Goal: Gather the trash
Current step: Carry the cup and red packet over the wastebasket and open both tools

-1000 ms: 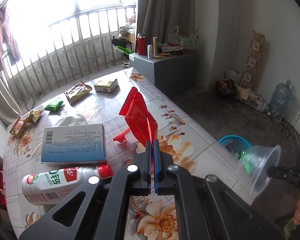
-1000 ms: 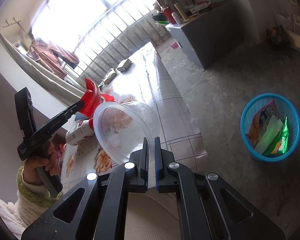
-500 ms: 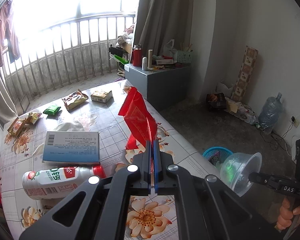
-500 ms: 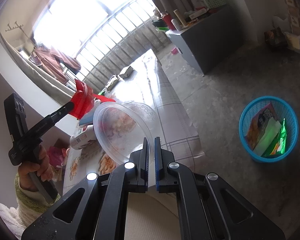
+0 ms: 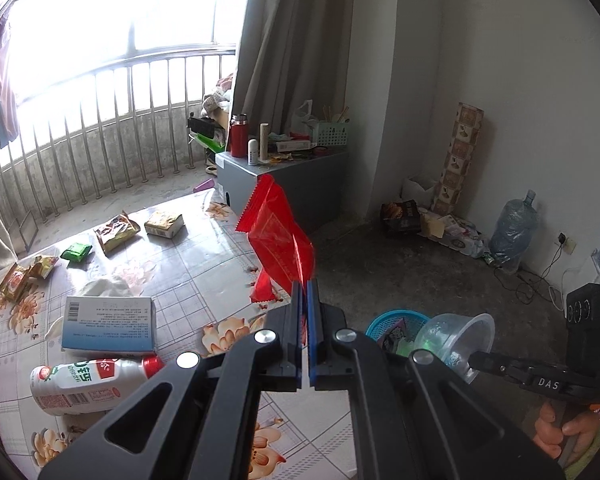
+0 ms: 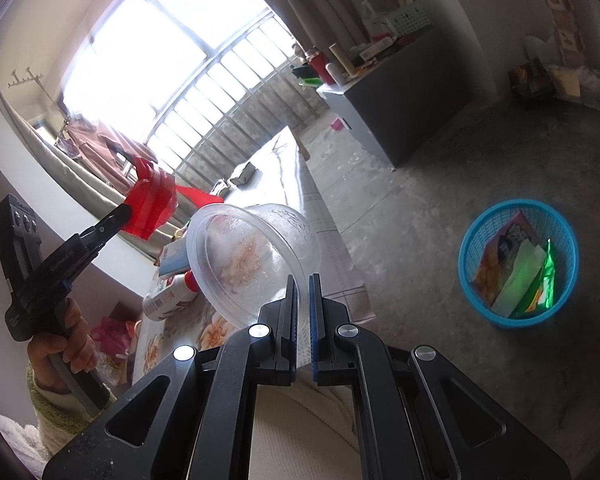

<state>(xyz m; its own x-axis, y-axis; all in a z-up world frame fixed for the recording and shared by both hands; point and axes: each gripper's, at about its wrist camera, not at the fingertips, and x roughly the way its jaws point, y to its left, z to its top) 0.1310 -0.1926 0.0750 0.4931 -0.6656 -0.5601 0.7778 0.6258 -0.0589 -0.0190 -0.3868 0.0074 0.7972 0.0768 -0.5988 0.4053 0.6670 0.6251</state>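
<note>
Left gripper (image 5: pixel 304 292) was clamped on a crinkly red snack wrapper (image 5: pixel 278 236), held up over the floral table (image 5: pixel 204 264). Right gripper (image 6: pixel 303 288) was pinching the rim of a clear plastic bowl (image 6: pixel 252 256). The blue trash basket (image 6: pixel 518 262) sat on the floor, already holding a few wrappers.

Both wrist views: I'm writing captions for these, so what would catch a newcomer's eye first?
Most striking is the red wrapper pinched upright in the left gripper, above the table. Next, the clear plastic bowl clamped by its rim in the right gripper. Then the blue basket on the floor, already holding packets.
</note>
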